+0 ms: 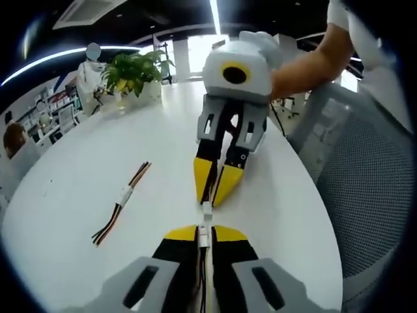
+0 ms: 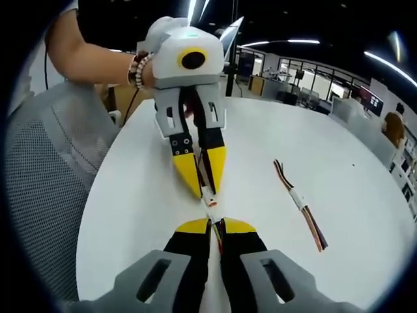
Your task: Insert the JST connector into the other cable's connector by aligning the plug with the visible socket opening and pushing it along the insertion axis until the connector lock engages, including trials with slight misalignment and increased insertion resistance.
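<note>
Left gripper [image 1: 204,232] clenched on socket [image 1: 204,236]; right gripper [image 1: 214,190] clenched on plug [image 1: 206,210], tip to tip above table [image 1: 78,189]; connectors appear touching, lock probably not engaged; spare cable [image 1: 124,199] aside.

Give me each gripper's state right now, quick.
Left gripper: shut on its cable, white connector at its tips.
Right gripper: shut on the other cable, plug at its tips.

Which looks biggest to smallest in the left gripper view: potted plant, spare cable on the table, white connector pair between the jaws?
1. Spare cable
2. Potted plant, close to the cable in apparent size and farther away, so that order is unsure
3. White connector pair, clearly smallest
</note>
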